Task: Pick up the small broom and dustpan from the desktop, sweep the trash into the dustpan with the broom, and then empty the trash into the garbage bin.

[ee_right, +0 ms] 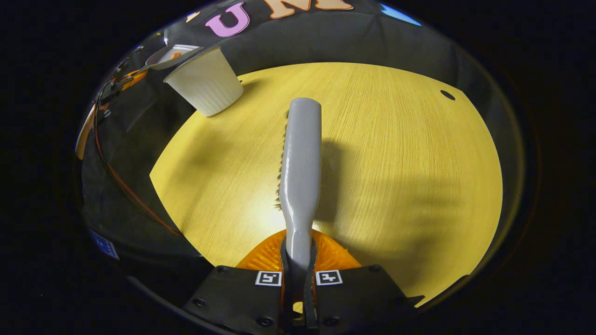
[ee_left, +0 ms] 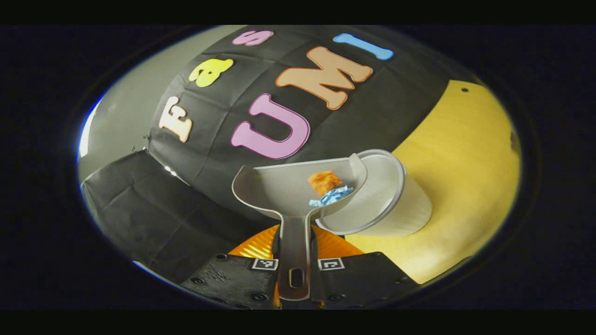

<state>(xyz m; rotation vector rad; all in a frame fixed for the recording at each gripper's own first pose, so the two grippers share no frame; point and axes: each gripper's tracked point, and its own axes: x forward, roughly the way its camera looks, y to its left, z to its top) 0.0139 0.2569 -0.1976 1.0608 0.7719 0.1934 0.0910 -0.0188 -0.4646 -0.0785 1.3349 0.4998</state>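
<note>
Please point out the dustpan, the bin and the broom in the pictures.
dustpan (ee_left: 284, 188): left gripper view, bare pan floor.
bin (ee_right: 207, 83): right gripper view, its white side wall.
broom (ee_right: 301, 153): right gripper view, grey back.

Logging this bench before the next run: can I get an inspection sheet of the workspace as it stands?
Surface: yellow wood-grain desktop, bare where it shows.
Job's things: grey dustpan tilted at the rim of the white garbage bin; small grey broom held above the desktop, bristles on its left edge.
Clutter: orange scrap and blue scrap lie in the dustpan near the bin side.
Grippers: left tongs shut on the dustpan handle; right tongs shut on the broom handle.
Cables: thin red-black cable along the left drape.
Surroundings: black cloth wall.
</note>
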